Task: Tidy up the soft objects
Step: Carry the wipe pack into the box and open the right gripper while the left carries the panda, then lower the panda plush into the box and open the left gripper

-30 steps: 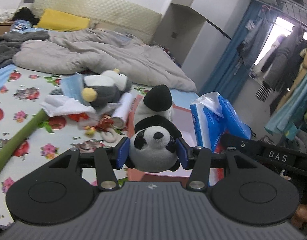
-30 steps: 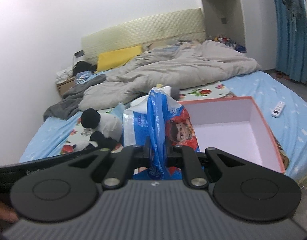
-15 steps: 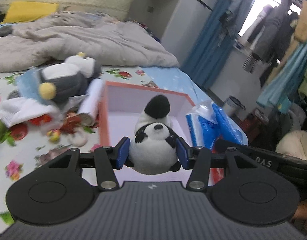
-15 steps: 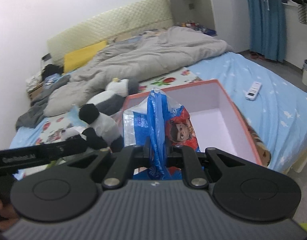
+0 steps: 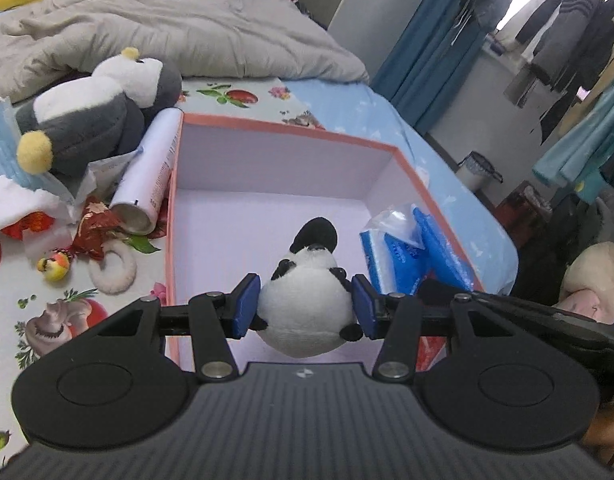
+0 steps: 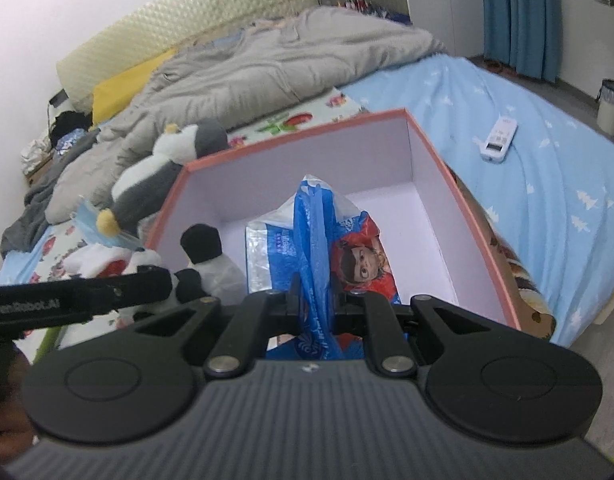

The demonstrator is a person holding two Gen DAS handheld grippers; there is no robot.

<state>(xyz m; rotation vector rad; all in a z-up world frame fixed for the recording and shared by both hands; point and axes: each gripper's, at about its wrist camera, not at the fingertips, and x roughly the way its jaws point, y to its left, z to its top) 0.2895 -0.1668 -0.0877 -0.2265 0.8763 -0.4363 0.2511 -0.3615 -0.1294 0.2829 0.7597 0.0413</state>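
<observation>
A black-and-white panda plush (image 5: 307, 300) hangs between the blue pads of my left gripper (image 5: 305, 308), which is shut on it, over the near part of the pink-rimmed box (image 5: 291, 128). To its right my right gripper (image 6: 315, 304) is shut on the blue plastic wrap of a tissue pack (image 6: 319, 240), which hangs inside the box (image 6: 447, 184). From the left wrist the pack (image 5: 411, 252) shows by the box's right wall. From the right wrist the panda (image 6: 211, 264) and the left gripper's arm sit at the left. A grey penguin plush (image 5: 95, 108) lies on the bed left of the box.
Beside the box's left wall lie a white roll (image 5: 147, 176), a red wrapper (image 5: 95, 228), a white ring (image 5: 115, 268) and a face mask (image 5: 3, 148). A grey duvet (image 5: 167, 28) covers the far bed. A white remote (image 6: 497, 140) rests on the blue sheet at the right. A bin (image 5: 477, 168) stands on the floor.
Both grippers have moved forward and down over the box with their loads. The panda and the tissue pack now hang within the box's walls; neither grip has changed.
</observation>
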